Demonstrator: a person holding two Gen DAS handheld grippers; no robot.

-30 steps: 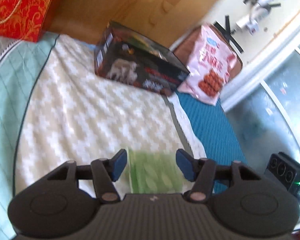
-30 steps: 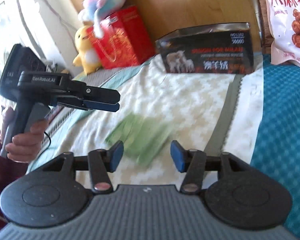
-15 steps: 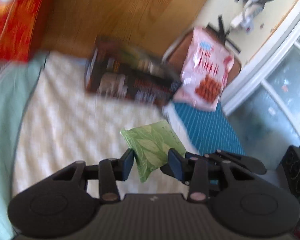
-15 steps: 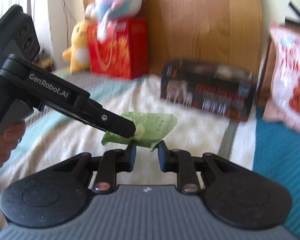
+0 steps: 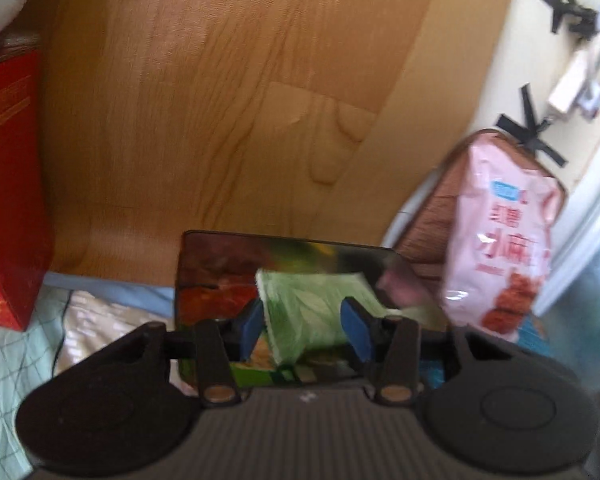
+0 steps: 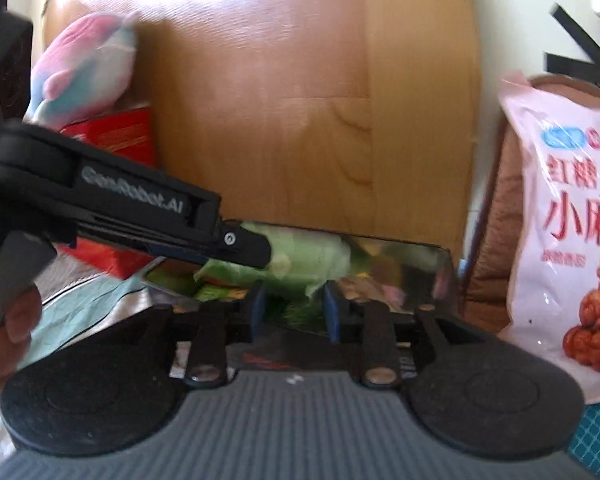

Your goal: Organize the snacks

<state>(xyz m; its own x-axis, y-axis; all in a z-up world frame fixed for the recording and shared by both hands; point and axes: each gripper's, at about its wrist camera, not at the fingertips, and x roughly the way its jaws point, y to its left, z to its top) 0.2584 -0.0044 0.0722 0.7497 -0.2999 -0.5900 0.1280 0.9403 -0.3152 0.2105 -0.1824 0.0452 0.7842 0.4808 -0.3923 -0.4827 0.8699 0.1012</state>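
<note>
The left tool [image 5: 303, 328] has its blue pads [image 5: 251, 323] on either side of a green packet [image 5: 314, 312]; the near pad looks pressed to the packet's edge, though blur keeps the far contact uncertain, so whether it truly clamps the packet cannot be told. From the right wrist view the same tool comes in from the left, its black tip against the packet's left end, with a hand [image 6: 10, 340] on its handle.

The right tool [image 6: 293, 312] sits just below the packet [image 6: 300, 260], pads apart with a narrow gap; the packet's lower edge hangs above and between them, and contact cannot be made out.

The packet is held over the open top of a dark box [image 5: 204, 276], whose shiny inside [image 6: 400, 276] shows other coloured wrappers. The box stands on a bed [image 5: 16, 356] with a pale green quilt.

Just right of the box leans a pink snack bag [image 6: 568, 240] against a brown cushion [image 5: 432, 216]. Left of the box stands a red carton [image 5: 8, 200], with a pink and blue plush toy [image 6: 84, 72] resting on it. Behind everything rises a wooden headboard [image 5: 220, 100].
</note>
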